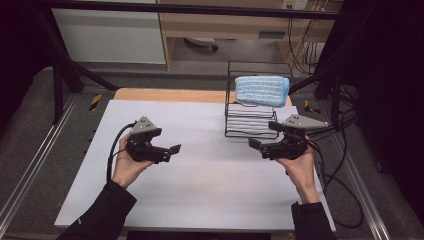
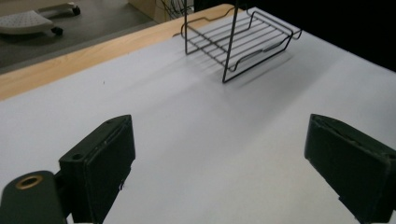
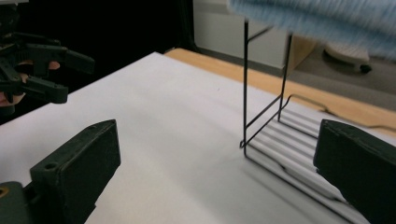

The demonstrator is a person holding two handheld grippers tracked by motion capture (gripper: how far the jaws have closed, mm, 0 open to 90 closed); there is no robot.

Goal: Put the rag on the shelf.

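Holding nothing, the left gripper (image 1: 172, 150) and the right gripper (image 1: 256, 145) both hover over the white table (image 1: 200, 175) with jaws spread wide and bare tabletop between them. Outward from the right one, close by, stands the black wire rack (image 1: 250, 122), its lower shelf unloaded. The folded blue cloth (image 1: 262, 90) lies on the rack's top tier, probably stowed there, apart from both grippers
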